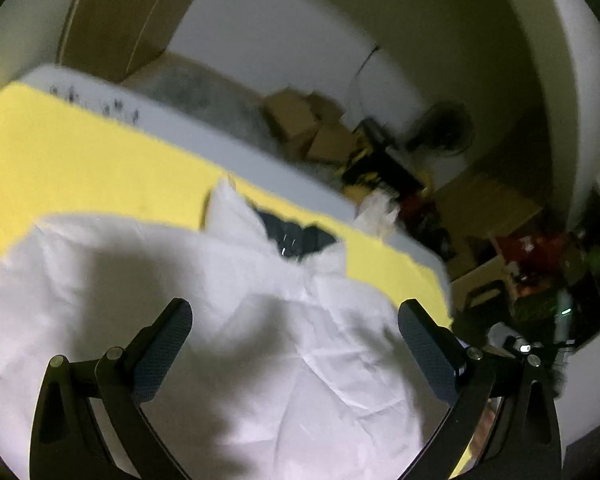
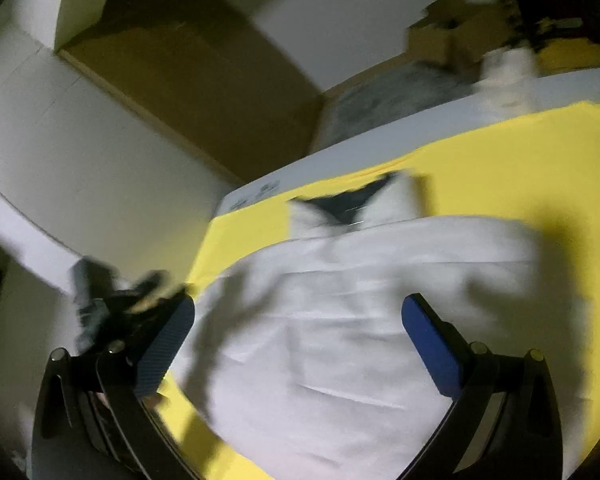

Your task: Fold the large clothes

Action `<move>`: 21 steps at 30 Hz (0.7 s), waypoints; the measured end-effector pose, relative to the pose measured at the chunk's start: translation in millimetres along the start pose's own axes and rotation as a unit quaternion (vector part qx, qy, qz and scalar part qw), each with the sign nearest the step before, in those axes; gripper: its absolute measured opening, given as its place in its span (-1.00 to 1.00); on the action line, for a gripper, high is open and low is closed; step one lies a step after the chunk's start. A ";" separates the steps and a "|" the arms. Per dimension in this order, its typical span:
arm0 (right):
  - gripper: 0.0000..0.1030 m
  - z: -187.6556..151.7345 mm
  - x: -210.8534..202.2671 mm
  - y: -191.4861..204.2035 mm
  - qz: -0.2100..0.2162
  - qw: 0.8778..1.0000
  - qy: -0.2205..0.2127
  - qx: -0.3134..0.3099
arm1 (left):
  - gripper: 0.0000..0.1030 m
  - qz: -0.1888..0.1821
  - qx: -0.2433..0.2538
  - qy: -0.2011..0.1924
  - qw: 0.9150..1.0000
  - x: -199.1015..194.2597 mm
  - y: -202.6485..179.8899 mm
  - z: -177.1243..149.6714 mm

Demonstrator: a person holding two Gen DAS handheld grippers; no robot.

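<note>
Two grippers, left gripper point(image 1: 294, 330) and right gripper point(image 2: 298, 326), hang apart, empty. We note the creased white shirt point(image 1: 260, 320), dark collar lining at 12 o'clock, lying on a smooth yellow sheet point(image 1: 80, 160).

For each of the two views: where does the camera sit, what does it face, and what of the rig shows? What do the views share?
Left wrist: on the left gripper, angled down over the white shirt on the yellow sheet; both fingers show, wide apart, nothing between them.
Right wrist: on the right gripper, facing down at the white shirt and its dark collar; open fingers show.
Shared: shirt, collar, yellow sheet, brown board behind the table.
</note>
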State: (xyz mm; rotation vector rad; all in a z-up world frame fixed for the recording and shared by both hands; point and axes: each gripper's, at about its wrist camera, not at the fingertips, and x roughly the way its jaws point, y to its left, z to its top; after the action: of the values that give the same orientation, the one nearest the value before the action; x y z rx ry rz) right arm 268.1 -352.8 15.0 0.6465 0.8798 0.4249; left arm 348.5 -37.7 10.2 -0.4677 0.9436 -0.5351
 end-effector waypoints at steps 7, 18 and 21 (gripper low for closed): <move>0.99 -28.5 109.1 -33.8 -0.016 0.999 0.029 0.031 | 0.99 0.078 0.050 0.015 0.996 71.8 19.2 -47.2; 1.00 -42.3 57.2 -55.8 0.113 0.988 -0.041 0.094 | 0.99 0.037 -0.035 -0.005 0.999 38.1 19.4 -44.9; 1.00 -52.4 68.0 -43.9 0.195 0.970 -0.023 0.144 | 0.99 0.031 -0.061 0.014 0.998 48.5 4.4 -57.8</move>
State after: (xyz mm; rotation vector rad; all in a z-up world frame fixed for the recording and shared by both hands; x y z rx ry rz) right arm 268.0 -327.2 -77.9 1.1020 0.7759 0.6384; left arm 323.4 -72.4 -52.1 -0.5397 1.0172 -0.4306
